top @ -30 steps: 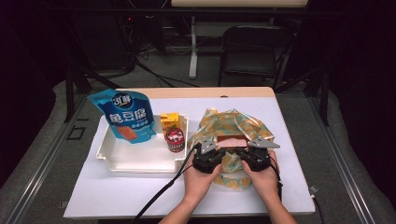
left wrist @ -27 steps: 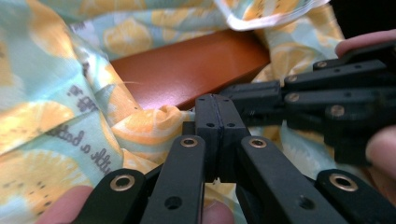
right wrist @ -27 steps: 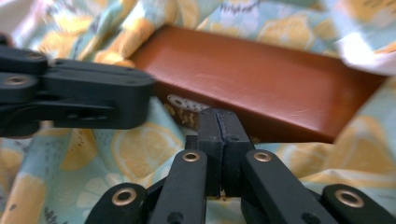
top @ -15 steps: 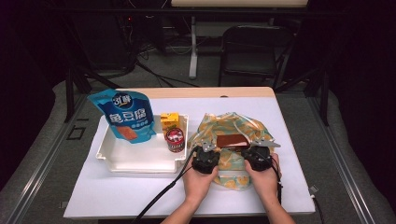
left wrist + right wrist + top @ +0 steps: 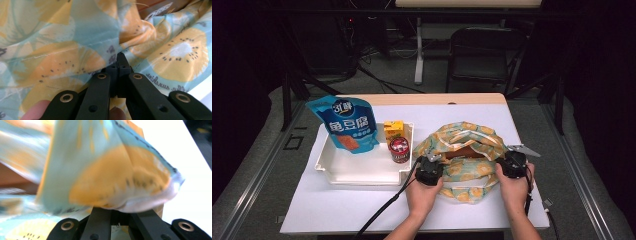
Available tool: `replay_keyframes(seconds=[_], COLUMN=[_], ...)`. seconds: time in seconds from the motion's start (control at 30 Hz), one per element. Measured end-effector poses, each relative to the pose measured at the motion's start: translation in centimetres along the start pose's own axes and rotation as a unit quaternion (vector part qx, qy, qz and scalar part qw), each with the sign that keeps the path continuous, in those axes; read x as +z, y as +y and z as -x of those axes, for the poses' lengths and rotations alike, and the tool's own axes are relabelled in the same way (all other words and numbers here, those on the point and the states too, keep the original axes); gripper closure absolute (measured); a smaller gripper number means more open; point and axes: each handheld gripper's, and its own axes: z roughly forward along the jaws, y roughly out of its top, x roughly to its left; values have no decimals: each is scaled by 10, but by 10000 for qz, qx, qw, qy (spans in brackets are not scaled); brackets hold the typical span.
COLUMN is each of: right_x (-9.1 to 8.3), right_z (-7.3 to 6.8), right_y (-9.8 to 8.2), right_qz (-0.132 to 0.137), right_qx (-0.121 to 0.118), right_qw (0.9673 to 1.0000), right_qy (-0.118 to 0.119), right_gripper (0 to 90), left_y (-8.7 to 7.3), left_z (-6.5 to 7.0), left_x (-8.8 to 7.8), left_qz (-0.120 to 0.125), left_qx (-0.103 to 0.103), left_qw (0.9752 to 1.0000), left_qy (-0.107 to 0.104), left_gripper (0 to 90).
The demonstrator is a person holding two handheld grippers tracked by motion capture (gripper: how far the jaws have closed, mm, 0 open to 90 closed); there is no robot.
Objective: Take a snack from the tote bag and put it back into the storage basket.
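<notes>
A cloth bag [image 5: 472, 172] printed with orange and kiwi slices lies on the white table, right of centre. Its mouth is stretched wide, and a brown package [image 5: 463, 151] shows inside. My left gripper [image 5: 435, 161] is shut on the bag's left rim. In the left gripper view the closed black jaws [image 5: 120, 60] pinch a fold of the bag [image 5: 75, 50], with the brown package [image 5: 160, 7] behind it. My right gripper [image 5: 506, 161] is shut on the bag's right rim. In the right gripper view the fabric [image 5: 112, 170] drapes over the jaws [image 5: 120, 213] and hides their tips.
A white tray [image 5: 362, 174] sits left of the bag. It holds a blue snack pouch [image 5: 347, 125], a yellow carton [image 5: 393, 129] and a red can [image 5: 400, 149]. Black cables trail off the table's near edge. A dark chair [image 5: 482, 50] stands beyond the far edge.
My right gripper has moved right with the bag's rim in it, stretching the mouth wider and showing more of the brown package. The left gripper has stayed put.
</notes>
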Motion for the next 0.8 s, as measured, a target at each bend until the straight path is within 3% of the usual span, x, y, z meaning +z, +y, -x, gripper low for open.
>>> replay_keyframes(seconds=[0.1, 0.13, 0.17, 0.33, 0.5, 0.7, 0.8], right_x=[-5, -5, -3, -4, -16, -11, 2], right_z=[-1, -1, -1, -6, -17, -16, -15], right_y=[7, 9, 13, 23, 27, 41, 45], right_qz=[257, 282, 339, 494, 657, 662, 488], right_qx=[-466, -524, -563, -560, -864, -1026, -1100], right_qw=[9986, 9981, 9974, 9961, 9898, 9885, 9895], right_qy=[72, 143, 299, 480, 919, 890, 796], right_gripper=[900, 899, 898, 880, 866, 860, 860], left_y=[-2, -2, -1, 6, 10, 19, 20], left_z=[4, 5, 6, 5, 2, -5, -6], left_x=[-6, -9, -11, -23, -32, -36, -31], left_qz=[199, 276, 358, 562, 766, 920, 770], left_qx=[39, 66, 84, 73, 41, -40, -52], left_qw=[9998, 9996, 9993, 9983, 9969, 9957, 9970], left_qy=[3, -45, -52, -141, -171, 8, 115], left_gripper=[900, 900, 900, 900, 900, 900, 900])
